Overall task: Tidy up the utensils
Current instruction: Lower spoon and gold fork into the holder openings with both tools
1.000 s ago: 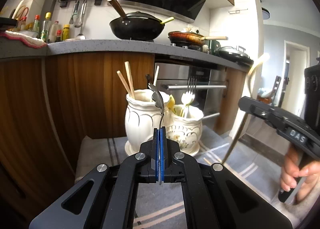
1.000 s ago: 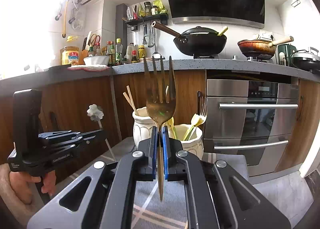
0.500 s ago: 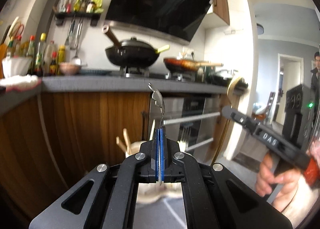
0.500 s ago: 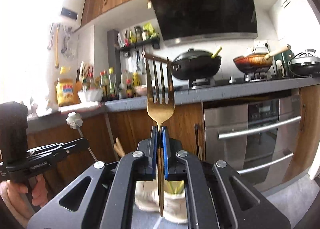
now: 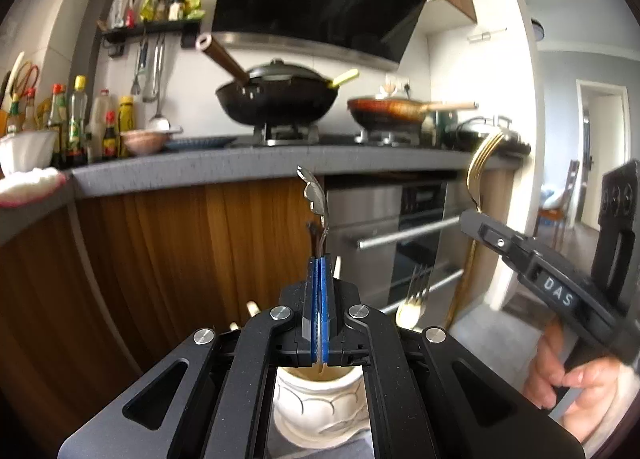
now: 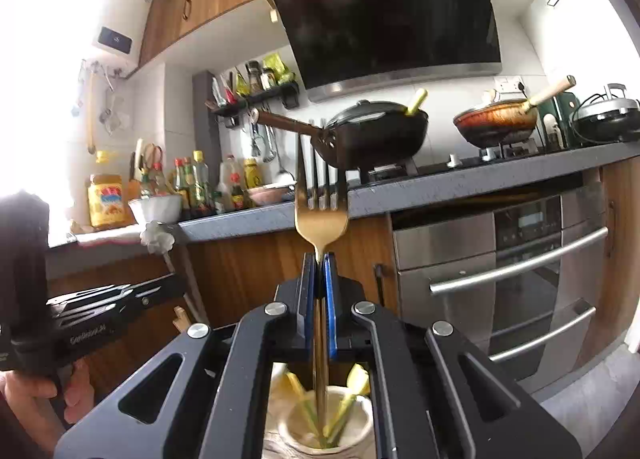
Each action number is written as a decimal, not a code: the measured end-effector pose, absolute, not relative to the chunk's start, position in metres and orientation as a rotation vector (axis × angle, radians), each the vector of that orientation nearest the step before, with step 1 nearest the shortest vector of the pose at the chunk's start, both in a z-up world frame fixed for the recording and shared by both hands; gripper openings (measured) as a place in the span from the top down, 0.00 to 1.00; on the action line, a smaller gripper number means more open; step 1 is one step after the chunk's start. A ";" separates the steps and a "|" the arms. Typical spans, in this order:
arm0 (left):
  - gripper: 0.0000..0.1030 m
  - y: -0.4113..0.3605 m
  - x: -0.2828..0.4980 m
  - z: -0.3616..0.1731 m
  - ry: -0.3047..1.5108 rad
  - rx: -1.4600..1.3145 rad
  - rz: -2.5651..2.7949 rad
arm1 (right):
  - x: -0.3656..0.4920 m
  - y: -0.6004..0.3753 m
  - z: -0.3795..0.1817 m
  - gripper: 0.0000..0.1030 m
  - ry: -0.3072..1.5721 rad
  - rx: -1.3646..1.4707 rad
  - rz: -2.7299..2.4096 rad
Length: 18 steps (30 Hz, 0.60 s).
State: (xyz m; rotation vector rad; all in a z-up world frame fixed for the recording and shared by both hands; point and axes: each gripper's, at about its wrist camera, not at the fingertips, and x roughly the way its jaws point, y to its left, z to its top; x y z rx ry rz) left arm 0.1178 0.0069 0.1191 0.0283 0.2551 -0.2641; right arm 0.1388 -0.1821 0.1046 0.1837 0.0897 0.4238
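Note:
My left gripper [image 5: 319,259] is shut on a silver spoon [image 5: 316,199] with a flower-shaped top, held upright. Its lower end hangs over the mouth of a white ceramic jar [image 5: 320,407] below the jaws. My right gripper [image 6: 319,259] is shut on a gold fork [image 6: 320,203], tines up. The fork's handle reaches down into a second white jar [image 6: 320,431] that holds yellow-green utensils. The right gripper and fork also show in the left wrist view [image 5: 480,179], and the left gripper with the spoon shows at the left of the right wrist view [image 6: 158,239].
A grey counter [image 6: 460,183] runs behind, with a black wok [image 6: 376,131], a frying pan [image 6: 496,123] and bottles [image 6: 192,183]. A steel oven [image 6: 512,271] and wooden cabinet fronts [image 5: 180,251] stand below. Another fork [image 5: 414,299] stands by the jars.
Both grippers have moved forward over the jars, which now sit right under the jaws. The fork's handle now dips into the right jar. Both grips stay shut.

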 end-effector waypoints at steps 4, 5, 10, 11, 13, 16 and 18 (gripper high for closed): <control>0.98 0.005 0.122 0.101 0.277 0.030 -0.265 | 0.153 -0.185 0.090 0.95 0.152 0.179 0.420; 0.98 0.004 0.123 0.098 0.284 0.030 -0.270 | 0.155 -0.185 0.087 0.95 0.168 0.177 0.425; 0.98 0.001 0.128 0.080 0.336 0.046 -0.287 | 0.165 -0.182 0.068 0.95 0.273 0.156 0.445; 0.98 0.001 0.128 0.078 0.344 0.050 -0.288 | 0.167 -0.182 0.063 0.95 0.299 0.153 0.447; 0.98 -0.001 0.131 0.073 0.366 0.058 -0.291 | 0.171 -0.183 0.057 0.95 0.334 0.159 0.444; 0.98 -0.002 0.137 0.066 0.400 0.060 -0.295 | 0.175 -0.186 0.053 0.95 0.361 0.180 0.442; 0.98 -0.003 0.138 0.063 0.413 0.064 -0.294 | 0.176 -0.187 0.053 0.95 0.366 0.185 0.434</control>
